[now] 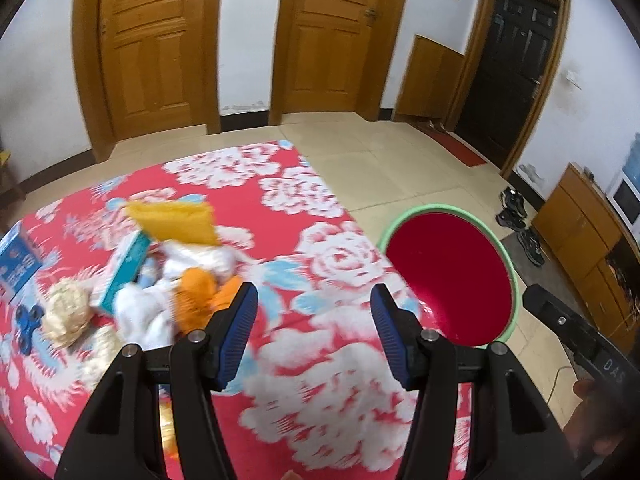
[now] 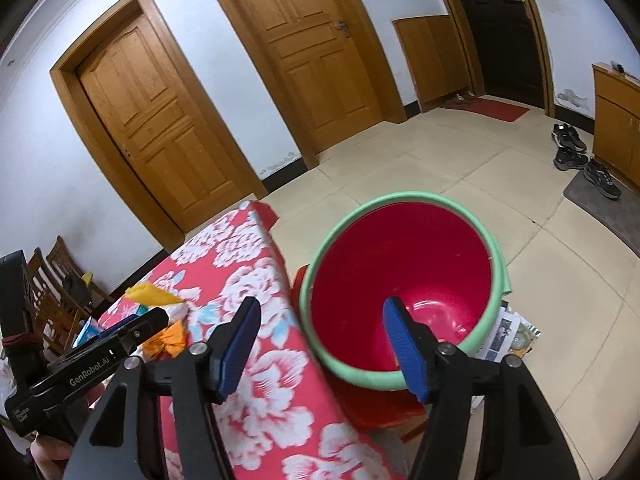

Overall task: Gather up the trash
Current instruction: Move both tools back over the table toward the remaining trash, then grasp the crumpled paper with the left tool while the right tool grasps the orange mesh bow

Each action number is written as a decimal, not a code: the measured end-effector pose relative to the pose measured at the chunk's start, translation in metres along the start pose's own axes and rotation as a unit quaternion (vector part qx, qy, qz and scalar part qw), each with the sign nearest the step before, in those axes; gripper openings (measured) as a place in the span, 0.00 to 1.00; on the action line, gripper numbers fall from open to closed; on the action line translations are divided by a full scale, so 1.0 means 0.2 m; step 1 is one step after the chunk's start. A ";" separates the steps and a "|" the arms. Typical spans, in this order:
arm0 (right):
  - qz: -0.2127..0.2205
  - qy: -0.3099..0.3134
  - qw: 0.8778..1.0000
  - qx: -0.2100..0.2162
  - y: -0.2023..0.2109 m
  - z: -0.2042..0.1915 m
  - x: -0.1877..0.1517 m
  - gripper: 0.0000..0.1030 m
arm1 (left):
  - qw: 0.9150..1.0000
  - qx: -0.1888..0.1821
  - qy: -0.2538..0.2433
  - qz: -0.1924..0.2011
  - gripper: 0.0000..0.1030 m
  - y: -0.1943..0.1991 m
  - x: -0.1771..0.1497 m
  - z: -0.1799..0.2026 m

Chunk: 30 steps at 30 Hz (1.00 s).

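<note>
A pile of trash lies on the red floral tablecloth: a yellow envelope, white crumpled tissue, orange peel, a teal box and a beige crumpled wad. My left gripper is open and empty, above the cloth just right of the pile. A red bucket with a green rim stands beside the table's right edge; it also shows in the left wrist view. My right gripper is open and empty, above the table edge and the bucket's near rim.
A blue box and a blue fidget spinner lie at the cloth's left. The bucket sits on a red stool with newspaper beside it. Shoes, wooden doors, cabinets and chairs ring the tiled floor.
</note>
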State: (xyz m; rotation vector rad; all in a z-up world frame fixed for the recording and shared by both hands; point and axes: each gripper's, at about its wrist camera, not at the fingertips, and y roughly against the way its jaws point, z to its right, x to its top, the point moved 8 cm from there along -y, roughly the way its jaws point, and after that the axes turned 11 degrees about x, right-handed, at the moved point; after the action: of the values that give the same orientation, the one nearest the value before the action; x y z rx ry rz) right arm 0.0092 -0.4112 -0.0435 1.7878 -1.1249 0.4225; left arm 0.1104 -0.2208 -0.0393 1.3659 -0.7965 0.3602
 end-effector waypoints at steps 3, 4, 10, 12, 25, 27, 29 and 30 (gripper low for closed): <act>-0.009 0.008 1.000 0.007 -0.03 -0.07 -0.03 0.69 | 1.000 0.014 0.013 0.001 0.57 0.01 -0.01 -0.11; -0.011 0.010 1.000 0.010 -0.03 -0.09 -0.04 0.70 | 1.000 0.019 0.018 0.001 0.57 0.02 -0.02 -0.15; -0.031 0.030 0.999 0.026 -0.11 -0.23 -0.08 0.71 | 0.998 0.051 0.045 0.001 0.57 0.03 -0.04 -0.39; -0.040 0.040 0.998 0.031 -0.14 -0.28 -0.09 0.71 | 0.997 0.060 0.053 0.001 0.57 0.03 -0.04 -0.46; -0.087 0.076 0.992 0.048 -0.36 -0.54 -0.17 0.71 | 0.987 0.121 0.109 -0.010 0.57 -0.01 -0.12 -0.95; -0.095 0.081 0.991 0.051 -0.40 -0.58 -0.18 0.71 | 0.985 0.130 0.117 -0.014 0.57 -0.03 -0.13 -1.01; -0.102 0.083 0.990 0.049 -0.44 -0.61 -0.20 0.71 | 0.983 0.137 0.125 -0.018 0.57 -0.06 -0.14 -1.07; -0.106 0.083 0.990 0.050 -0.46 -0.62 -0.21 0.71 | 0.982 0.139 0.129 -0.021 0.57 -0.07 -0.15 -1.09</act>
State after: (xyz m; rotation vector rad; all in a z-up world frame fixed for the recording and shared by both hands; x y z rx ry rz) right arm 0.0868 -0.2719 -0.0613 1.8984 -0.8005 0.4972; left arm 0.1633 -0.0080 -0.0711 1.5542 -0.5142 0.6201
